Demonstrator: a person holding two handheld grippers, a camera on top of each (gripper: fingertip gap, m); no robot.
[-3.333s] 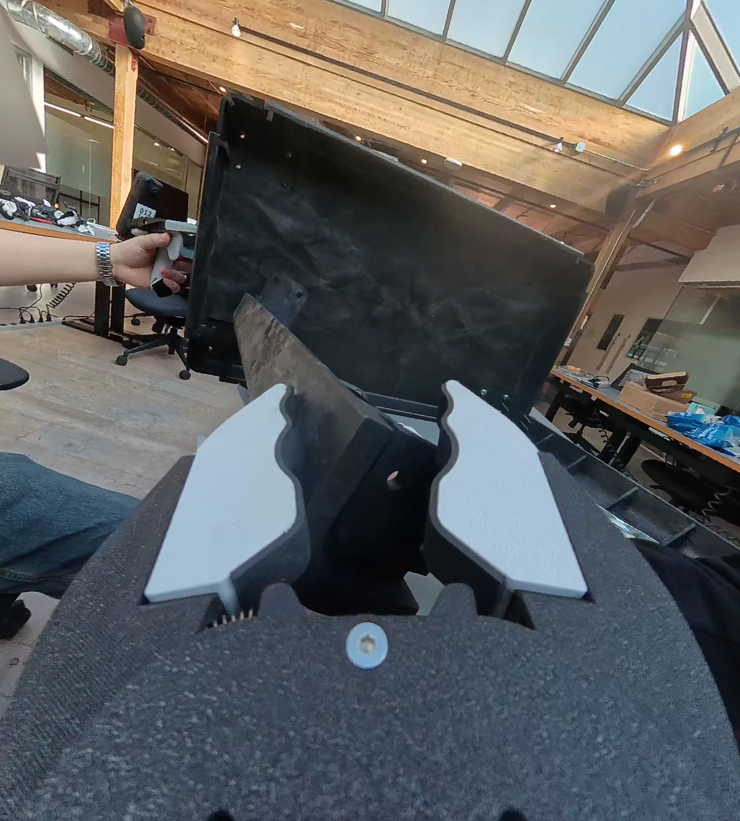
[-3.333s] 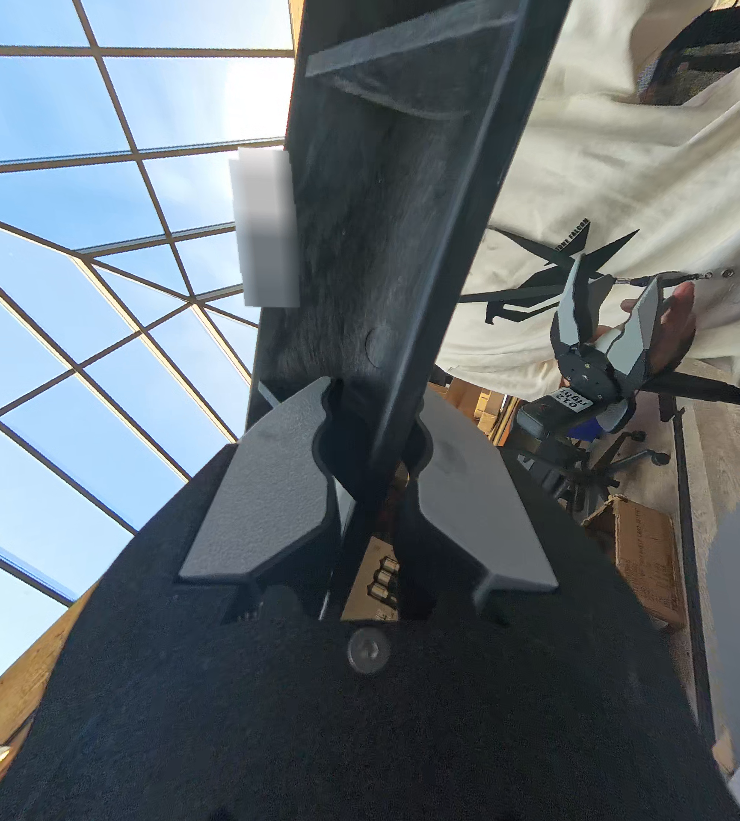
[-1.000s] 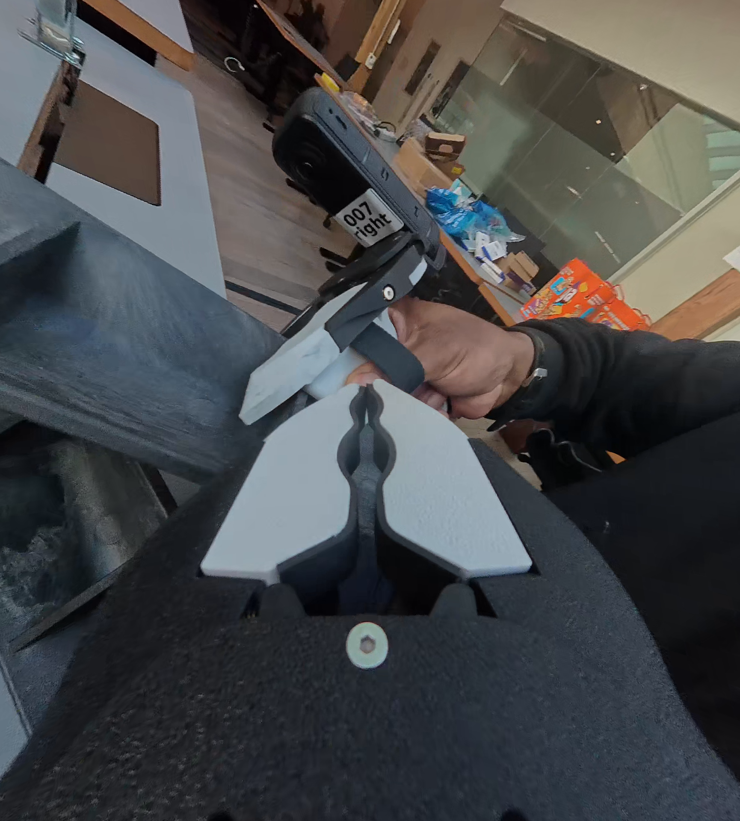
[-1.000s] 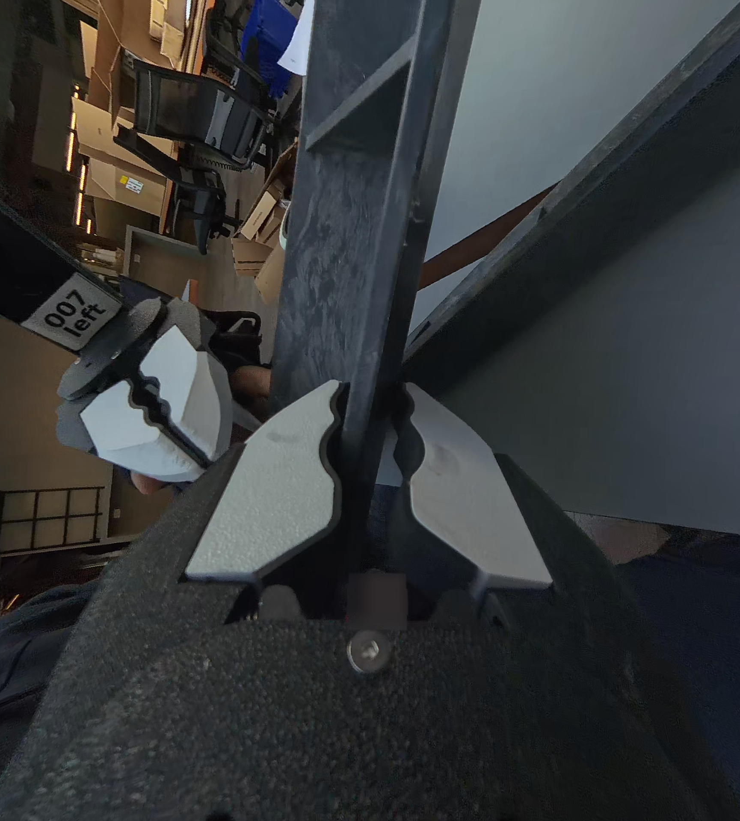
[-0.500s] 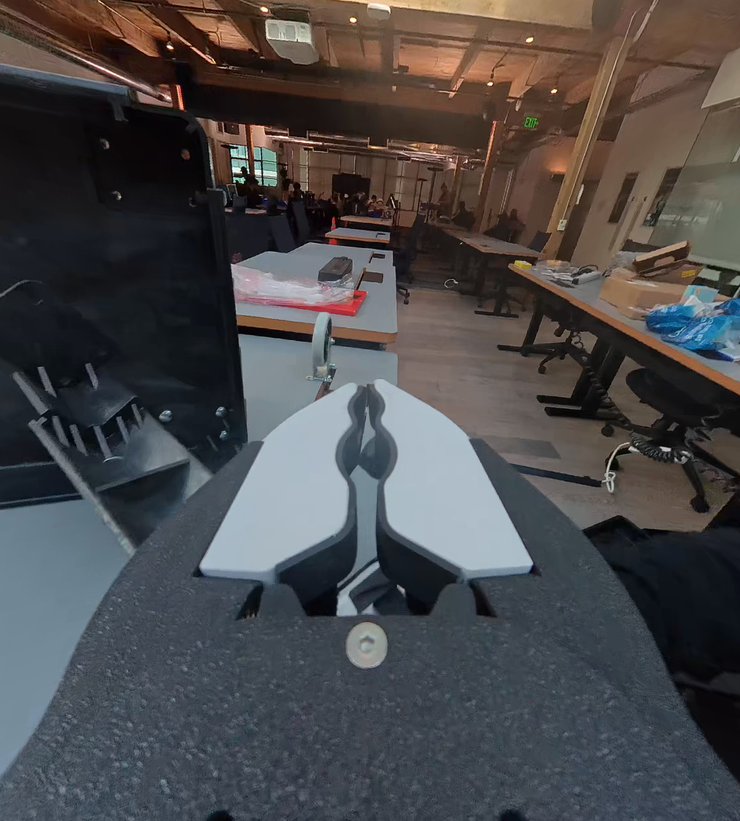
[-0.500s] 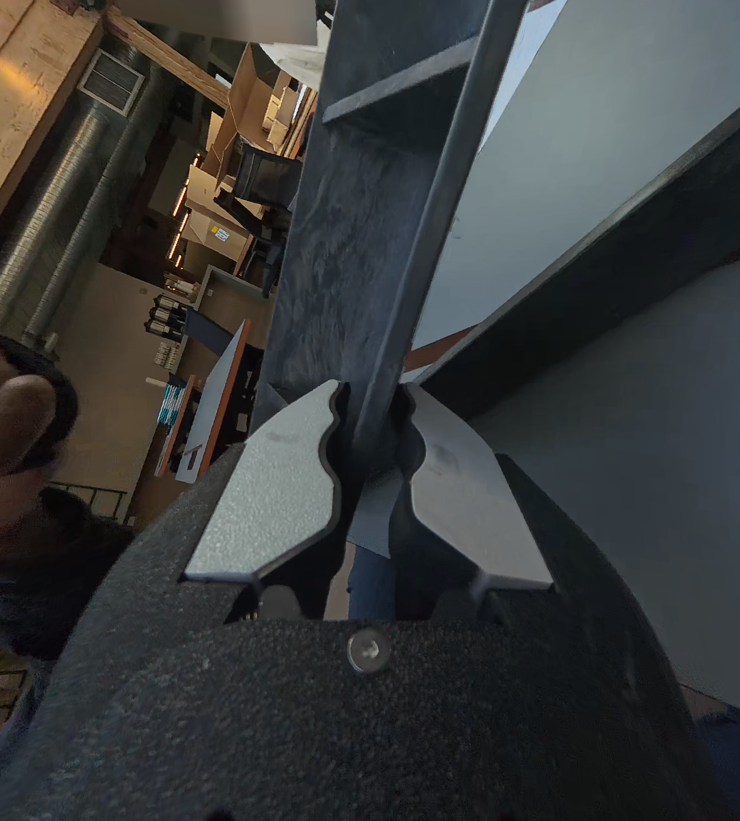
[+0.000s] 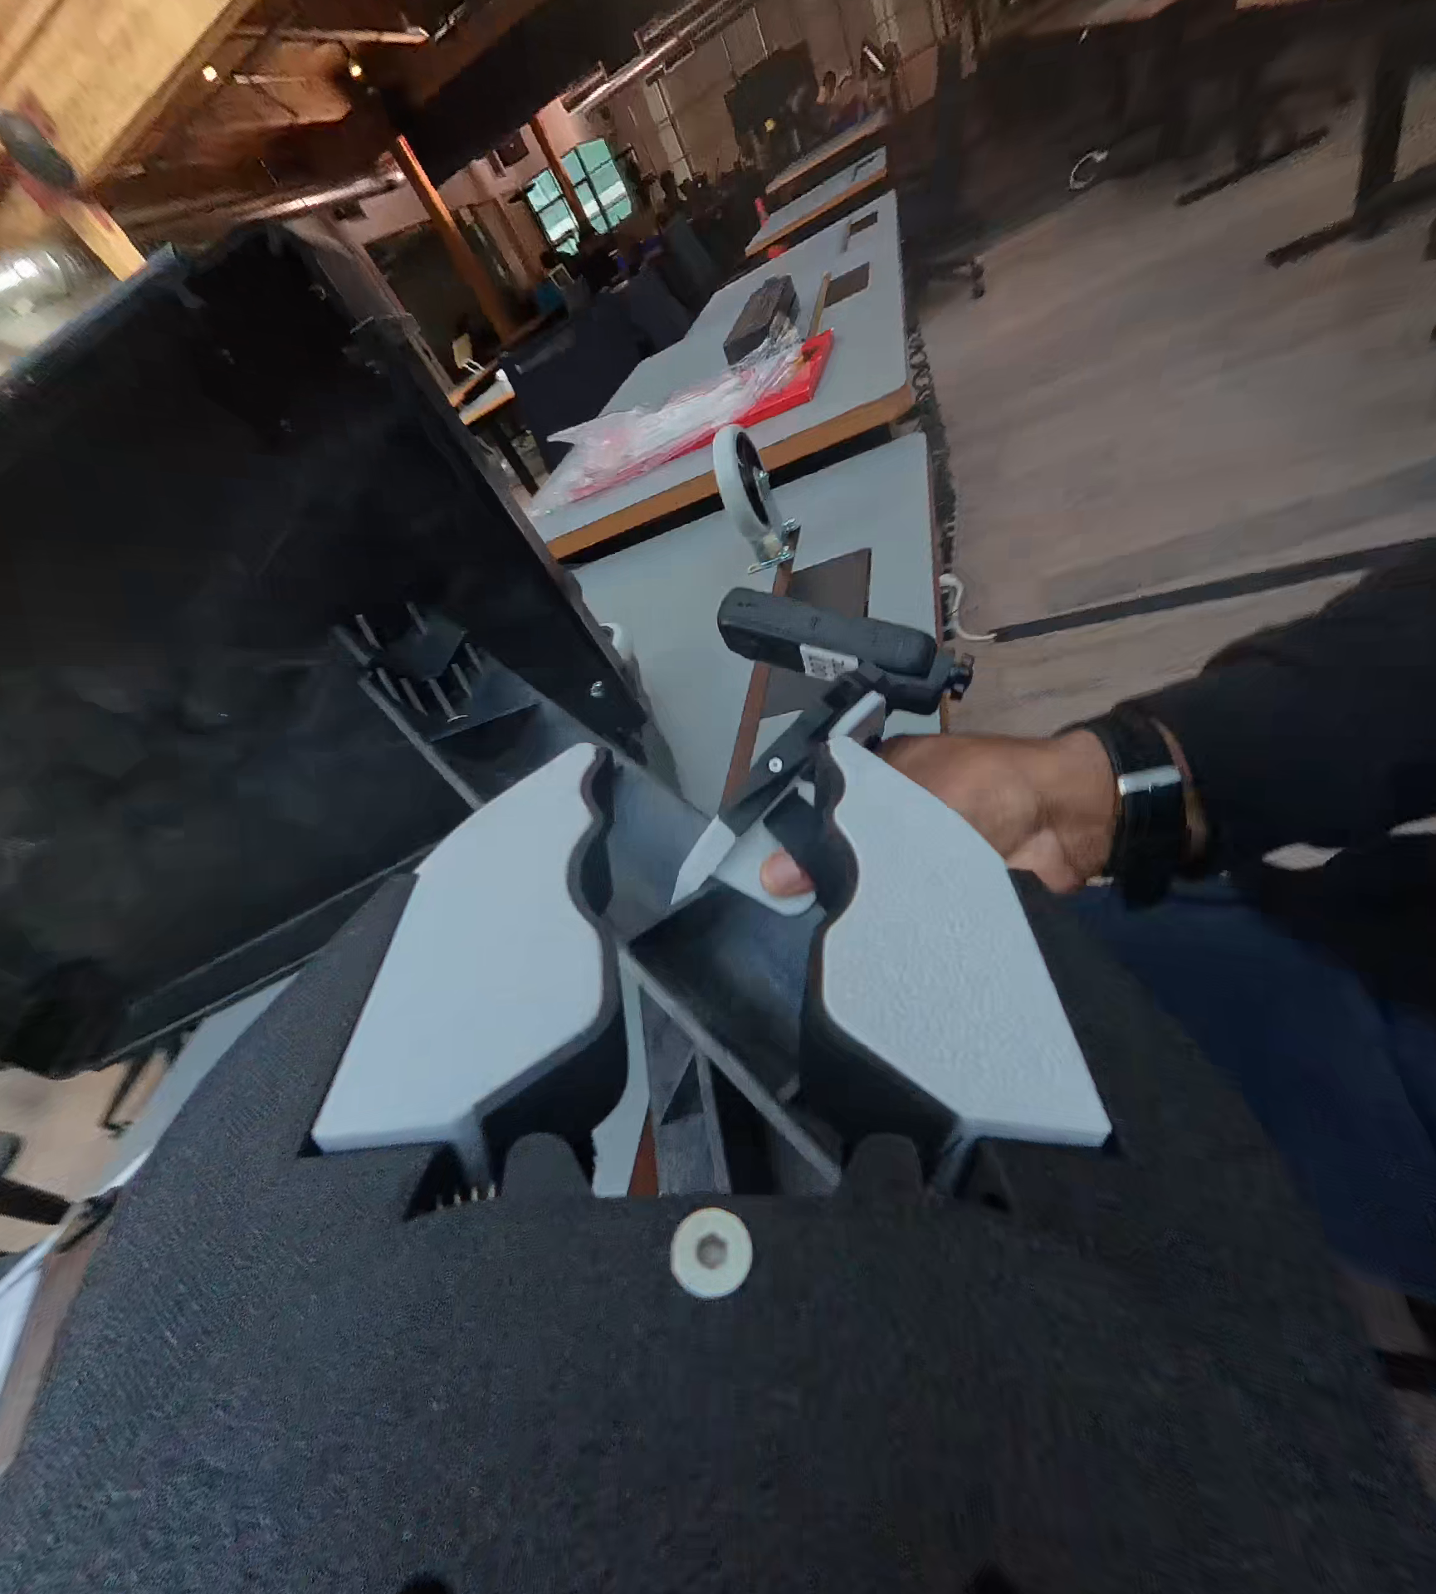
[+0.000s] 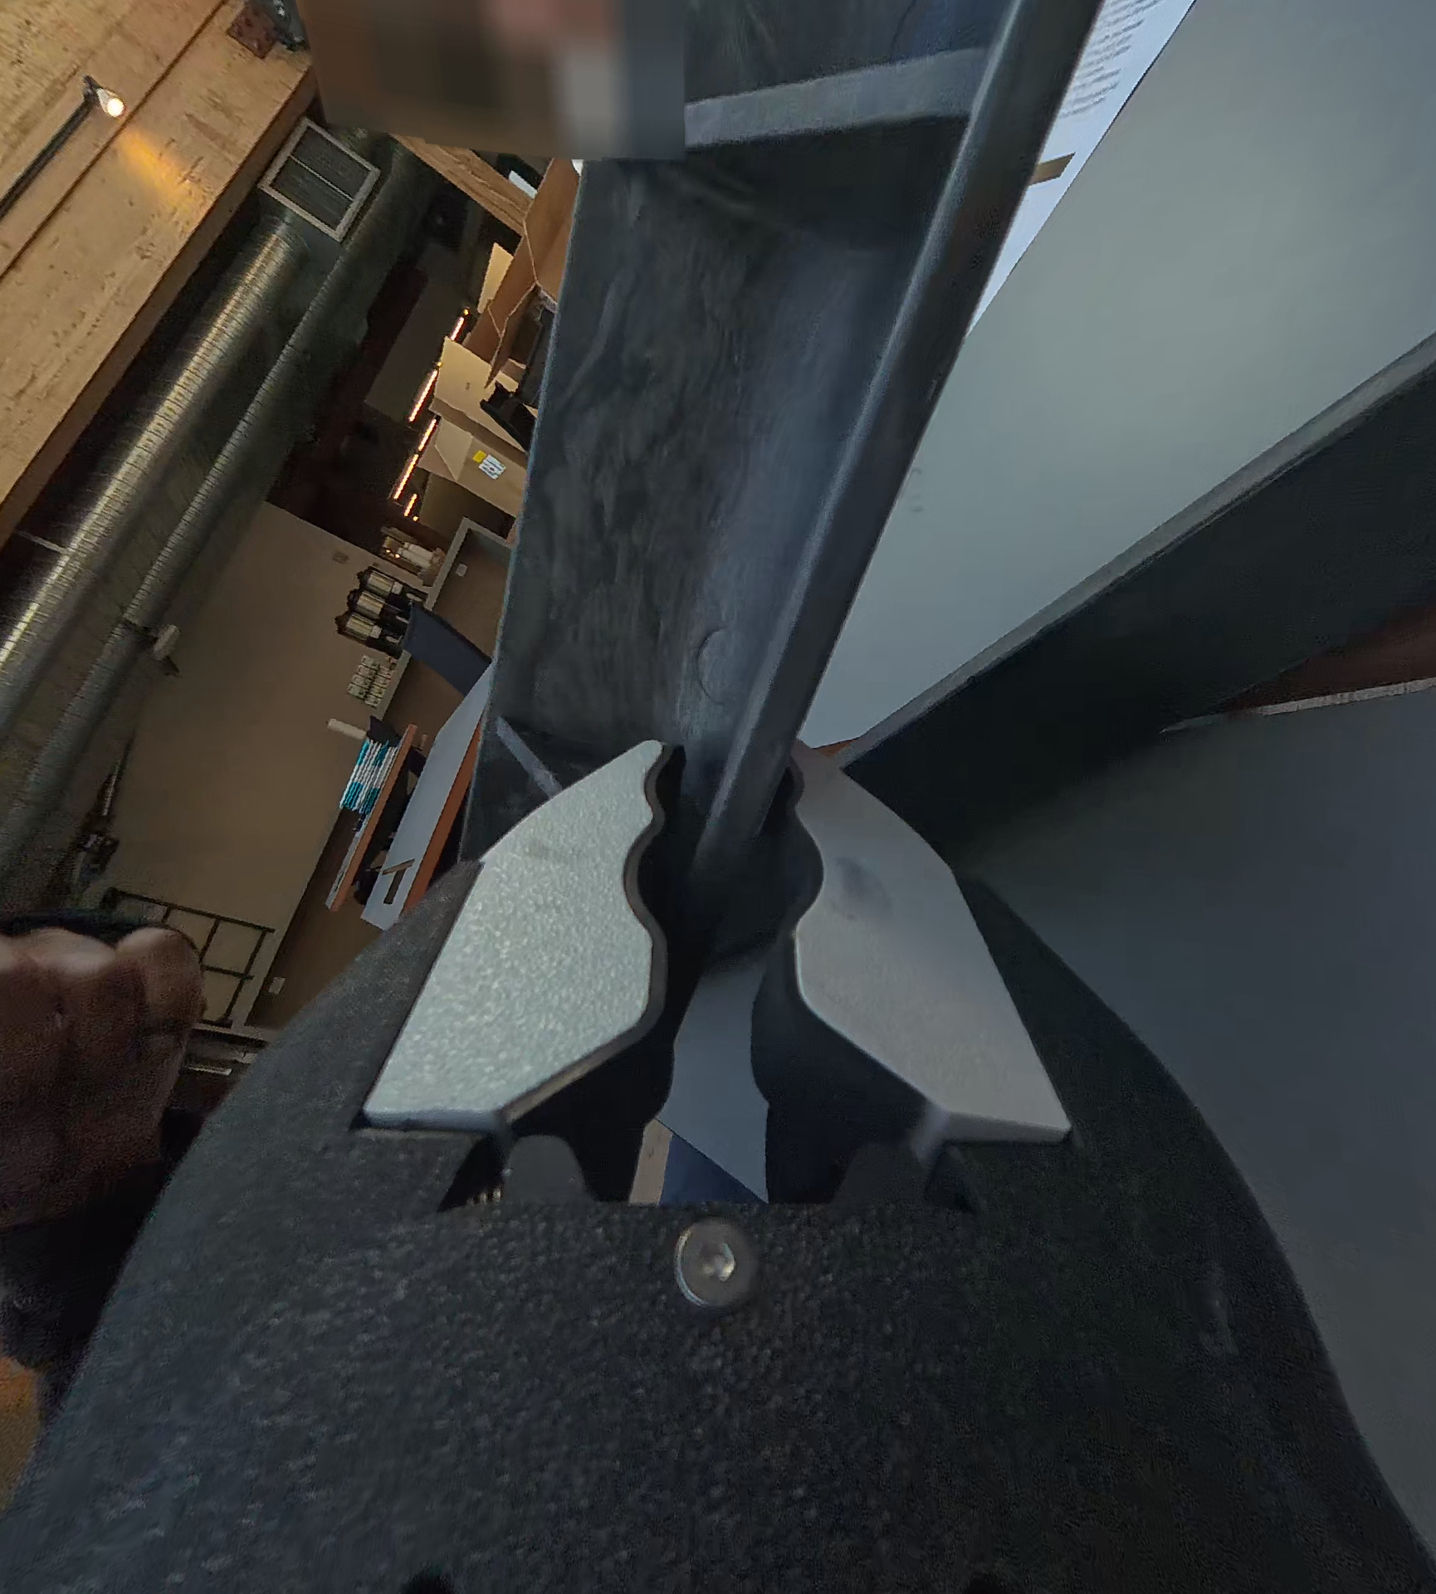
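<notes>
A large black plastic panel (image 7: 180, 647) with ribs and screws stands tilted at the left of the left wrist view. My left gripper (image 7: 714, 759) is open; a corner edge of the panel (image 7: 654, 845) lies between its fingers with no pad pressing on it. My right gripper (image 7: 697, 871), held by a hand (image 7: 999, 811), grips that same edge just ahead. In the right wrist view my right gripper (image 8: 732, 759) is shut on the panel's thin dark rim (image 8: 852, 431), and the panel's inner face (image 8: 654, 474) rises above it.
A grey table (image 7: 680, 604) lies beyond, with a white caster wheel (image 7: 745, 487) on it. A farther table carries a red flat pack in clear plastic (image 7: 697, 405) and a black box (image 7: 762, 306). A hand (image 8: 50, 1035) shows at the left of the right wrist view. There is about 20 cm between the tips of the two grippers.
My left gripper, shut on nothing half a second ago, has opened and swung in around the panel's edge beside my right gripper. My right gripper has kept its grip on the rim.
</notes>
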